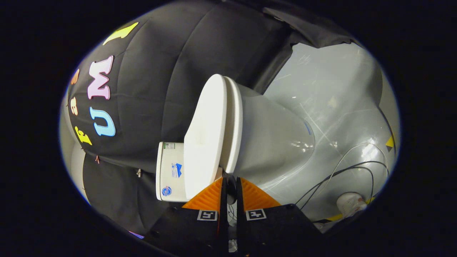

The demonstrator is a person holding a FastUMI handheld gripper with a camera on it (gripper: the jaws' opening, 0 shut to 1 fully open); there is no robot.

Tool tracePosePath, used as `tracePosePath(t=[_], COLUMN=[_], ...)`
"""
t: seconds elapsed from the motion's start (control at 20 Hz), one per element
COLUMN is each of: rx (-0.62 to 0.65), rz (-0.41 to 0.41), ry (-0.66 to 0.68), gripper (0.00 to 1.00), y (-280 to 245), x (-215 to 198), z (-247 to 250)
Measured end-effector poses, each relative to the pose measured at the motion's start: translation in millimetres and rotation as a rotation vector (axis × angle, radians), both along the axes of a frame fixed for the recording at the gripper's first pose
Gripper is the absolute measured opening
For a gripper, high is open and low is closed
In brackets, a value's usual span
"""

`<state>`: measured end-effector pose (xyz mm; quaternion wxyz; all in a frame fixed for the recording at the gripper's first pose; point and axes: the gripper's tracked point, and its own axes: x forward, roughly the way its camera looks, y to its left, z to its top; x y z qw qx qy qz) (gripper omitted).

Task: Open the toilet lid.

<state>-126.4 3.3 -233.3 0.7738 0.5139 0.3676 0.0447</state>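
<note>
My fingers (229, 185) sit close together with only a narrow slot between them, and nothing is gripped in that slot. Their tips reach up to the near rim of the toilet; whether they actually touch it I cannot tell, since the tips cover the spot where they would meet. My view is rolled onto its side, so the toilet (271, 135) appears lying over.

Just ahead of my fingertips is the toilet lid (205, 139), white and down flat on the seat (234, 125), with a thin seam between the two. The bowl's inside is hidden under them. Beside the lid, at its hinge end, stands the cistern (170, 171), partly covered by the lid; it bears small stickers too small to make out.

The pale grey floor (332, 96) is glossy, scuffed and throws back glare. Thin cables (351, 167) loop across it near the toilet's foot, and a small white object (350, 203) lies close to them, cut off and unclear to me.

Beyond everything hangs the black cloth wall (171, 71), creased in folds.
</note>
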Motion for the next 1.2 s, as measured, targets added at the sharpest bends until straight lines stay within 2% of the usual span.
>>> tracePosePath(t=[0.05, 0.1, 0.35, 0.55, 1.2], rx=[0.015, 0.036, 0.01, -0.026, -0.243], rz=[-0.019, -0.035, -0.026, -0.06, -0.002], ry=[-0.004, 0.002, 0.011, 0.036, -0.035], gripper=[0.15, 0.05, 0.05, 0.05, 0.05], y=[-3.2, -3.8, -2.5, -7.0, 26.6], x=[1.0, 1.2, 0.1, 0.5, 10.8], z=[1.2, 2.2, 5.3, 15.9, 123.5])
